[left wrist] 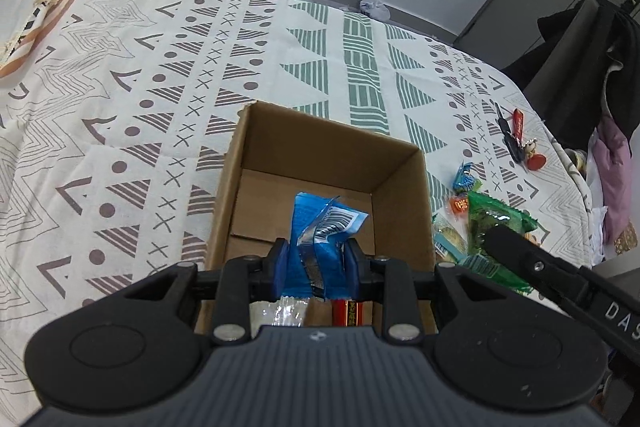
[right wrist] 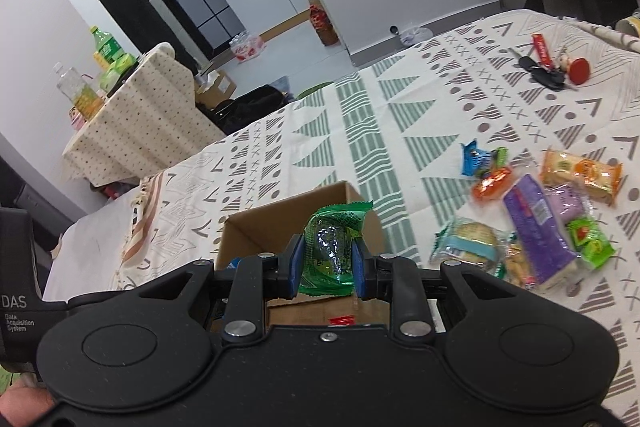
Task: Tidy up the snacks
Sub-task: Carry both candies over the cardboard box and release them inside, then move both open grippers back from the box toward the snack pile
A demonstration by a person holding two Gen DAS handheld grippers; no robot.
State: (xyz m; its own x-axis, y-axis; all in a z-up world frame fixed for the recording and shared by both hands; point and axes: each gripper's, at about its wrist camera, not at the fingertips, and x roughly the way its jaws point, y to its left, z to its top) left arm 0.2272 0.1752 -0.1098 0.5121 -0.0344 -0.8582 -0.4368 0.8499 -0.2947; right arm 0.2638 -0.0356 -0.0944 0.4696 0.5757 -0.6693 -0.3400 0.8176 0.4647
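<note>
Snacks are split between a box and a loose pile on a table spread with a patterned cloth (left wrist: 120, 75) of grey and green triangles, crosses and dots. The cardboard box (left wrist: 396, 187) stands open on that cloth, and a white wrapper (left wrist: 280, 313) and a red wrapper (left wrist: 348, 311) lie inside it against the near wall, mostly hidden behind the left gripper. To the right of the box lies the pile: a long purple packet (right wrist: 538, 231) is the biggest piece, with an orange-and-cream biscuit pack (right wrist: 580, 173) beyond it, a round cracker in a pale blue and green wrapper (right wrist: 468, 239) on its near left, a small green packet (right wrist: 592, 243) on its right, an orange sweet (right wrist: 490, 185) and a little blue sweet (right wrist: 474, 157) at the far edge. A bunch of keys (right wrist: 552, 67) with a red tag and a red round fob sits well apart, near the far side of the table. The left gripper (left wrist: 316, 259) is closed tight on a blue packet (left wrist: 320, 227), which hangs over the inside of the box. The right gripper (right wrist: 328, 267) is clamped on a green packet (right wrist: 332, 243), held just above the box's right rim.
</note>
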